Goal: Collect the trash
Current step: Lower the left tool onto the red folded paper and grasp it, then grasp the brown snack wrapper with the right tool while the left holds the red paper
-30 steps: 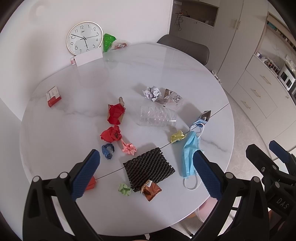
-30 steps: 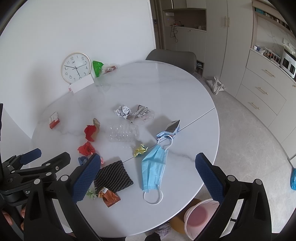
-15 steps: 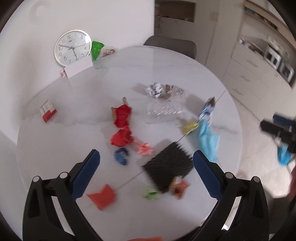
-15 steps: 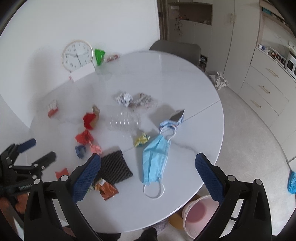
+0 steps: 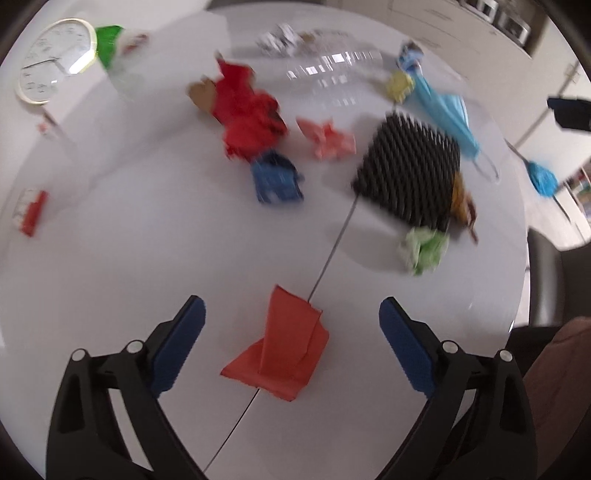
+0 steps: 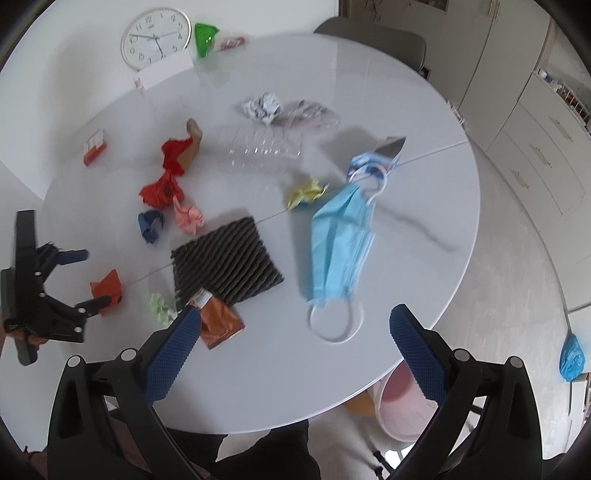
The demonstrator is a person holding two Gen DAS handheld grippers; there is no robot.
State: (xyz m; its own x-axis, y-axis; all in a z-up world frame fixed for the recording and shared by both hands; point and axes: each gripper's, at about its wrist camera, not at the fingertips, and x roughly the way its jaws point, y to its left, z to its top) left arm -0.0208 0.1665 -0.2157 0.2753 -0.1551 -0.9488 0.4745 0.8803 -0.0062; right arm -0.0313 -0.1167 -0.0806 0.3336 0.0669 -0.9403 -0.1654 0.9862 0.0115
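Trash lies scattered on a round white table [image 6: 424, 122]. My left gripper [image 5: 291, 328] is open, low over the table, with a folded orange-red paper [image 5: 284, 350] between its jaws; nothing is gripped. The same paper [image 6: 107, 286] and left gripper [image 6: 88, 277] show in the right wrist view. My right gripper [image 6: 295, 332] is open and empty above the near table edge, in front of a blue face mask [image 6: 340, 243], a black foam mesh [image 6: 225, 258] and an orange-brown wrapper [image 6: 218, 321].
Also on the table are red paper wads [image 6: 166, 181], a blue wad [image 6: 149, 225], a pink wad [image 6: 188, 219], a green wad [image 6: 160, 306], a yellow wad [image 6: 306, 192], a clear bottle [image 6: 266, 144] and a clock [image 6: 155, 35]. A pink bin [image 6: 410, 410] stands on the floor.
My left gripper swung left and dropped low to the table, closing in on the orange-red paper. My right gripper moved slightly closer to the table edge.
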